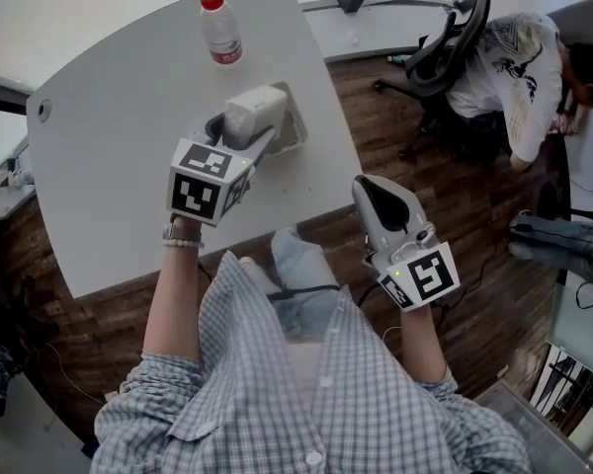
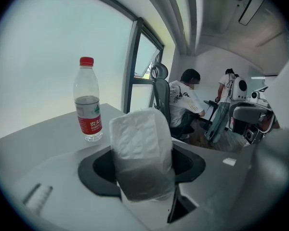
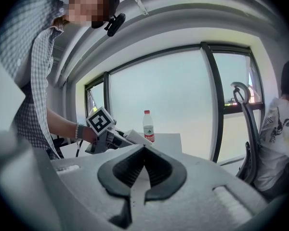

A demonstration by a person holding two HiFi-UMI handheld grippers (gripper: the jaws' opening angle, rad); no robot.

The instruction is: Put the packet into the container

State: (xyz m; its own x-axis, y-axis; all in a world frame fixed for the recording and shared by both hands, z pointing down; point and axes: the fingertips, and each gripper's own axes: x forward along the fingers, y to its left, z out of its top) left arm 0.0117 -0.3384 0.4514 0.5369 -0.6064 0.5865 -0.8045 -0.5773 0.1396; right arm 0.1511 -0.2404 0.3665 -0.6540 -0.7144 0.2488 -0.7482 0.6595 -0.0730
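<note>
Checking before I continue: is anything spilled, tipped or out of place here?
Nothing stands out. The bottle stands upright and capped on the table; the left gripper holds the packet at the container.

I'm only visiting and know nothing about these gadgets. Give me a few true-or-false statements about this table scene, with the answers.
1. The left hand-held gripper grips a white packet. True.
2. The water bottle has a blue cap. False: the cap is red.
3. The right hand-held gripper holds the bottle. False: its jaws are together on nothing, off to the side of the table.
4. The bottle stands upright on the table. True.
</note>
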